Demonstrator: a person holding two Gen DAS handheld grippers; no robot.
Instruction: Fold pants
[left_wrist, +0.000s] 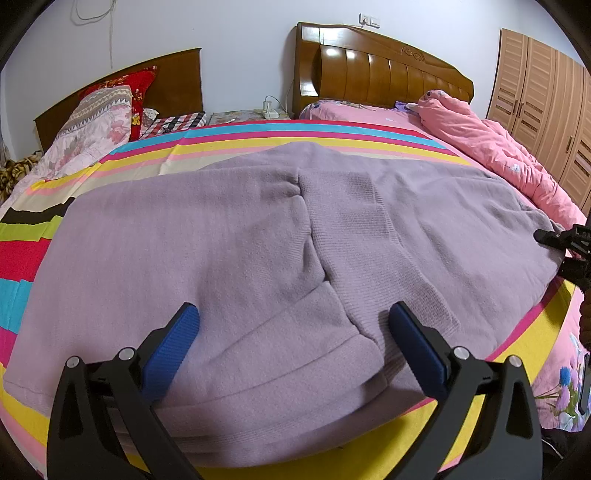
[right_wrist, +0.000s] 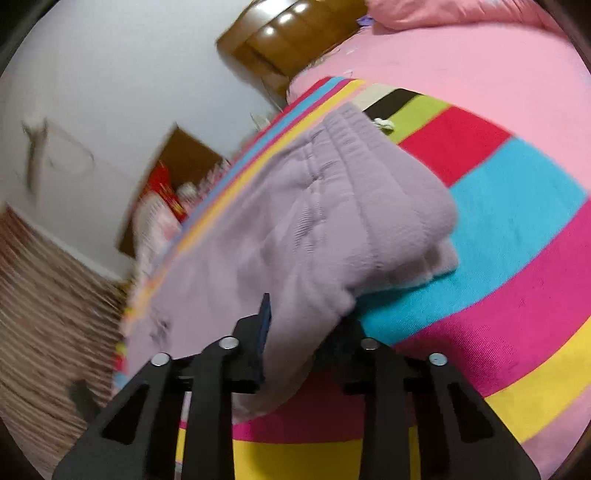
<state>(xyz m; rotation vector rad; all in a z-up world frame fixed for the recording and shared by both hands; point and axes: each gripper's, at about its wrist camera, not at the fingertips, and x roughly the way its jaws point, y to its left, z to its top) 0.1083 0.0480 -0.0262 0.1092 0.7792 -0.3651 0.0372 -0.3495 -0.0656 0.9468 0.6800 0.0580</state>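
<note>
- Left gripper (left_wrist: 291, 325) sits low over the near edge of the lilac pants (left_wrist: 229, 236), jaws spread wide, blue pads (left_wrist: 170, 350) standing apart on either side of the fabric.
- Nothing pinched there: the cloth runs between and beneath the two fingers, and neither pad presses on it.
- Straight ahead of that claw the pants lie spread flat on the striped sheet (left_wrist: 236, 136), the centre seam running away from the gap between the fingers.
- Beyond the pants, further ahead, a wooden headboard (left_wrist: 380, 74); off to the claw's right a heaped pink quilt (left_wrist: 491, 140); off to its left, patterned pillows (left_wrist: 99, 118).
- Far right of the left claw's view, the right gripper (left_wrist: 565, 243) shows at the pants' edge, dark and partly cut off by the frame.
- Over to the right wrist view, tilted and blurred: the right gripper (right_wrist: 295, 332) has its jaws drawn in narrow, with a thick fold of the pants (right_wrist: 295, 229) bunched between them.
- One blue pad (right_wrist: 265, 321) is against the left side of that fold; the other finger is buried behind the cloth, so it has hold of the fabric.
- Ahead of this claw the gathered waistband (right_wrist: 347, 125) lies at the far end of the pants, on the striped sheet (right_wrist: 517, 206).
- To this claw's right, broad bands of sheet; beyond them a pink cover (right_wrist: 461, 55).
</note>
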